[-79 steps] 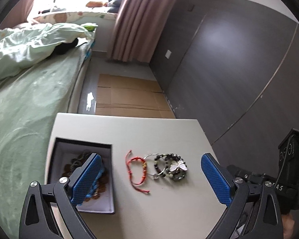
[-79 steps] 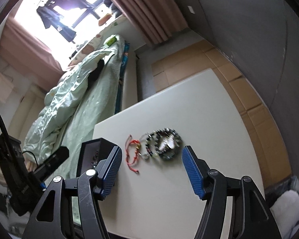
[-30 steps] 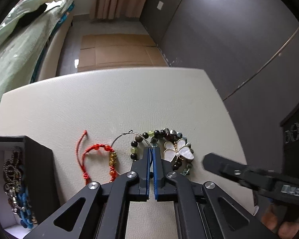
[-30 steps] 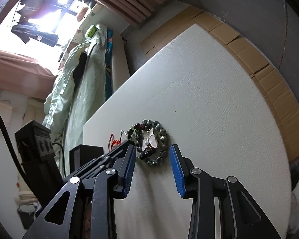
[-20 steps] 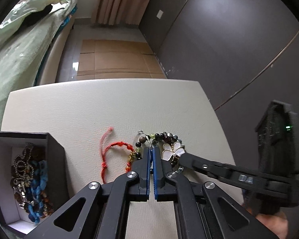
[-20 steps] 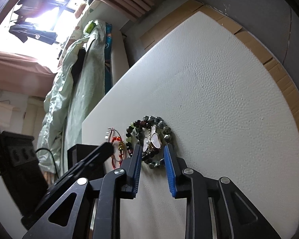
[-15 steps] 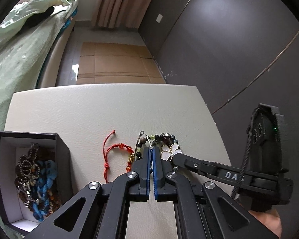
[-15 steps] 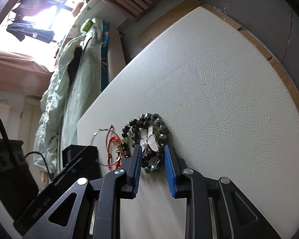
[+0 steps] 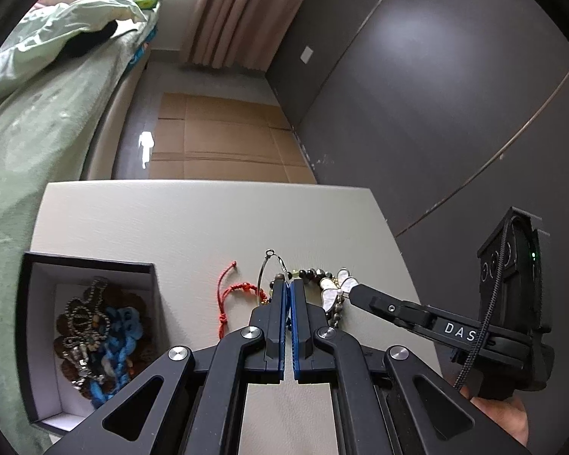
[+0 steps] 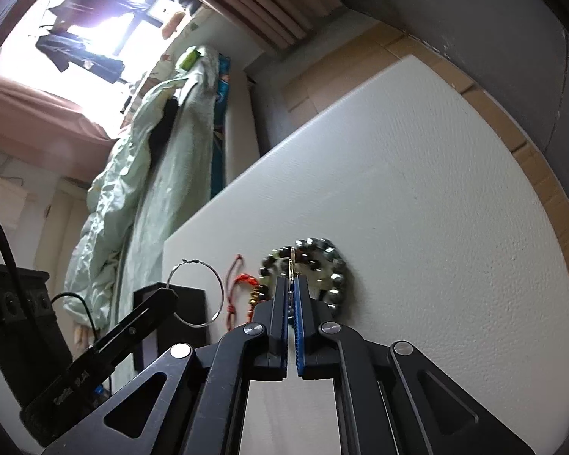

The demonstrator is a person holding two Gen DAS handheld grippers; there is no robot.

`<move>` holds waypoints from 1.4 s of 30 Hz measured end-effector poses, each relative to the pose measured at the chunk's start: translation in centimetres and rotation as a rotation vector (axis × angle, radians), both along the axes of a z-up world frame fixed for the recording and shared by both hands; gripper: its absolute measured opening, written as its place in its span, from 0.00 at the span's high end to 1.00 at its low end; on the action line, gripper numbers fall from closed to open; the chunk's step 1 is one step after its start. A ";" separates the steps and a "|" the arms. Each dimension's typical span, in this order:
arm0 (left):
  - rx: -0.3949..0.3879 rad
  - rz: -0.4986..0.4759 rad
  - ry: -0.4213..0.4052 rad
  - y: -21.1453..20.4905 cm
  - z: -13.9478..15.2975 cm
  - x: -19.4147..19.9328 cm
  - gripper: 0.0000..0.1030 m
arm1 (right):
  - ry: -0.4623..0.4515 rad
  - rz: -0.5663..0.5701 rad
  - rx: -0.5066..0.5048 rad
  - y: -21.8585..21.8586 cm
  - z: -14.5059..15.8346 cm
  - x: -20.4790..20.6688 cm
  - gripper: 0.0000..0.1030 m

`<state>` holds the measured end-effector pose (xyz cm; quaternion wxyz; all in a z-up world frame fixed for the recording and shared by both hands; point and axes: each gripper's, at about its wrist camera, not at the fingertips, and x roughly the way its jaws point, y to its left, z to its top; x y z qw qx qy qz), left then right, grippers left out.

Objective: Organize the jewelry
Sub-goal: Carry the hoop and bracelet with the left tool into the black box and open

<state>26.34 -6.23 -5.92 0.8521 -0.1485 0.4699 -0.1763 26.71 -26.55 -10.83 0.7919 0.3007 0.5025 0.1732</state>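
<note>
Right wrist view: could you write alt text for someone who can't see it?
The right hand-held gripper is shut on a white butterfly charm amid a beaded bracelet on a white table. Left, another gripper lifts a wire hoop.

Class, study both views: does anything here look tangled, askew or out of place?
Yes. Inside the black box, the jewellery heap is a tangle of chains and blue cord, unsorted. On the table, the red cord bracelet sprawls loose beside the beaded bracelet.

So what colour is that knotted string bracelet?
Red string bracelet, with small gold beads; clearest in the left wrist view.
</note>
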 end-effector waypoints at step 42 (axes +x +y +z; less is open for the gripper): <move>0.029 0.307 0.113 13.6 0.0 -2.8 0.93 | -0.124 0.260 0.160 15.6 2.5 -2.5 0.96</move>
